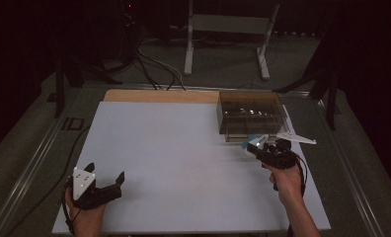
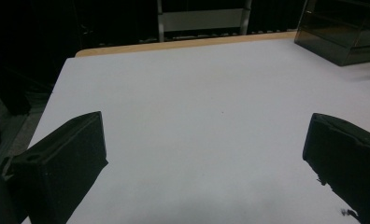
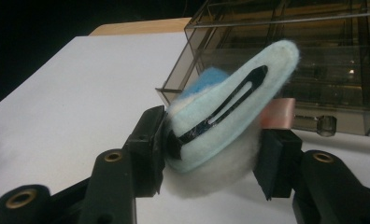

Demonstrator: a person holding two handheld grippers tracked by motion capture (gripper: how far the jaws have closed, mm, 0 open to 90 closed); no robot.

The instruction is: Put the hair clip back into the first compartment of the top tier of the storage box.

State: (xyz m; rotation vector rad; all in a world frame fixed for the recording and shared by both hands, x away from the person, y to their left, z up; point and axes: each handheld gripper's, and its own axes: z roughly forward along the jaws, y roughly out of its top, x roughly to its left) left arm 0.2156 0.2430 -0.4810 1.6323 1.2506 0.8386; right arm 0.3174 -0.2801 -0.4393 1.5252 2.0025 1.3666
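Right gripper (image 3: 211, 154) is clamped on a fluffy pale-blue hair clip (image 3: 230, 112), long axis tilted up toward the smoky compartment box (image 3: 286, 60) just ahead, so the right hand is far nearer. Left gripper (image 2: 206, 158) sits idle w/ jaws wide apart, nothing between, over the bare white tabletop (image 2: 188, 93), well apart from the box

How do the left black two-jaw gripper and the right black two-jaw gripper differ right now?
The left black two-jaw gripper has its jaws spread wide with nothing between them; the right black two-jaw gripper is shut on a pale blue felt hair clip. The left one sits low at the near left corner of the white table sheet, far from the smoky transparent compartment box; the right one is just in front of that box. Both are hand-held, with black jaws.
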